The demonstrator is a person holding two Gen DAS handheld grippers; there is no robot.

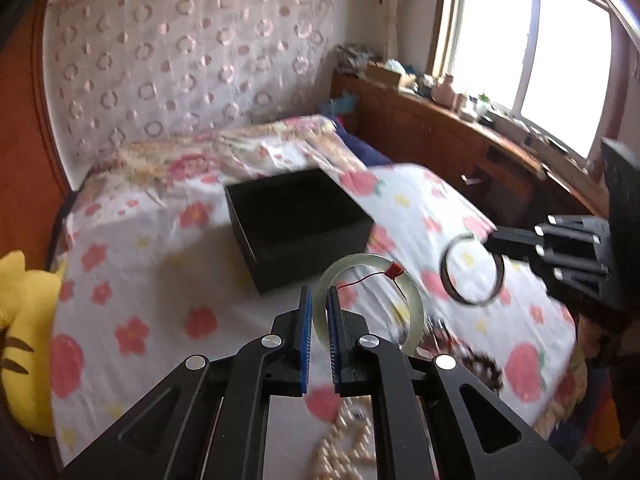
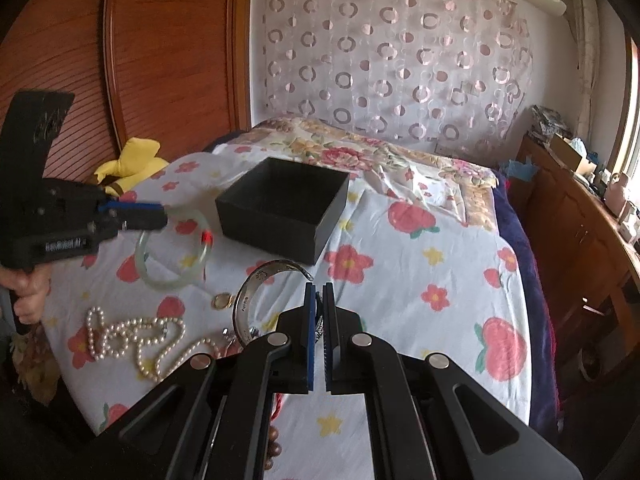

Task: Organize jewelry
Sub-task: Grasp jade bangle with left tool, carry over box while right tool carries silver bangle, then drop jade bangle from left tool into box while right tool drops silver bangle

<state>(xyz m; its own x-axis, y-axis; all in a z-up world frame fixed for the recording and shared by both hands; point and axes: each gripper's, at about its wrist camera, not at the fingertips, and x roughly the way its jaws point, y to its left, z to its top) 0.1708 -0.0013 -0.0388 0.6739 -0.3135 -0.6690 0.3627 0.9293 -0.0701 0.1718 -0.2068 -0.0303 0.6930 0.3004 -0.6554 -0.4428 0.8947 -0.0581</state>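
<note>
Pearl necklace (image 1: 352,440) blurred, cut by left-wrist bottom edge; silver bangle (image 2: 256,296) partly behind jaws.

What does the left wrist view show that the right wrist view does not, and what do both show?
Only the left wrist view shows the bright window and the cluttered wooden ledge under it.

Only the right wrist view shows the white pearl necklace laid out plainly on the floral bedsheet.

Both show the open black box, the pale green jade bangle in the left gripper, and the silver bangle in the right gripper.
</note>
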